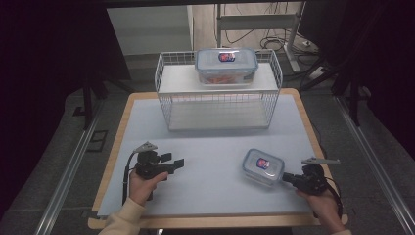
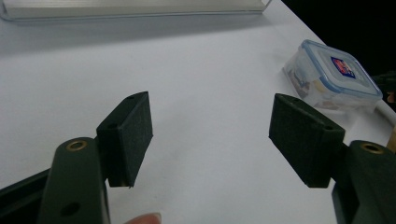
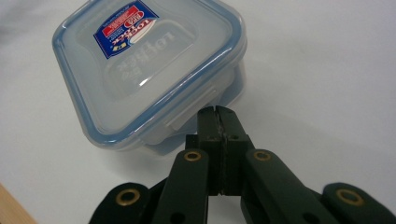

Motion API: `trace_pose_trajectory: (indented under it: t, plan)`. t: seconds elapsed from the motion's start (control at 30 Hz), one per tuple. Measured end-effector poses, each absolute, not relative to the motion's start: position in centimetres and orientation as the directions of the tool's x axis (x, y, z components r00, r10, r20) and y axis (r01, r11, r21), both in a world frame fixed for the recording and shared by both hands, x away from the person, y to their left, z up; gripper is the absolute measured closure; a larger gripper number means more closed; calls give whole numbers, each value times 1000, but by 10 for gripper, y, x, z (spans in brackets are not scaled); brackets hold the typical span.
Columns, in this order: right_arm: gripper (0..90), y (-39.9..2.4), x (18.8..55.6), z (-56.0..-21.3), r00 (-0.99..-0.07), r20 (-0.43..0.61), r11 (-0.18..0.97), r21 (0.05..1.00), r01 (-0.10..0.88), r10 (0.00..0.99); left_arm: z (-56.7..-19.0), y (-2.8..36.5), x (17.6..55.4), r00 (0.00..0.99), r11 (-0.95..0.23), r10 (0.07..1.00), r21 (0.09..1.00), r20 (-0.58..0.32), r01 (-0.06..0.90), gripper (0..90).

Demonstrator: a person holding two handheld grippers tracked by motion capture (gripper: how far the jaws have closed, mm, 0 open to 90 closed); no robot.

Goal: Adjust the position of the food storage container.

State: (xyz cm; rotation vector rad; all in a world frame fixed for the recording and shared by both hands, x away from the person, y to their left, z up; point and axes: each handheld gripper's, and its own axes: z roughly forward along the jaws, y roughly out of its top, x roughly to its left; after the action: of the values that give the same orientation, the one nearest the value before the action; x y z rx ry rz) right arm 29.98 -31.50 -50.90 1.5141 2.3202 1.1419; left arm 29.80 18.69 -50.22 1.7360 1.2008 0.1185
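A small clear container with a blue-rimmed lid (image 1: 263, 166) lies on the pale mat at the front right; it also appears in the left gripper view (image 2: 334, 77) and the right gripper view (image 3: 144, 60). My right gripper (image 1: 284, 177) is shut, with nothing between its jaws. Its closed tips (image 3: 217, 114) rest against the container's near side, by the lid's latch flap. My left gripper (image 1: 173, 160) is held at the front left, pointing right, with its jaws open (image 2: 210, 135) over bare mat. A larger container of the same kind (image 1: 226, 65) sits on top of the white wire rack (image 1: 166, 105).
The wire rack stands at the back of the mat, its lower shelf bare. The wooden table edge (image 1: 313, 132) runs around the mat. Dark stands and cables lie on the floor beyond the table.
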Motion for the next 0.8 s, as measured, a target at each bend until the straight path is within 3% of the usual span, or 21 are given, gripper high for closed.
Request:
trace_pose_trajectory:
  t: [0.8]
  plan:
    - [895,-240,346,-511,-555,253,270,670,691,792,-505,192,300,491,-15,761,746,-423,666,302]
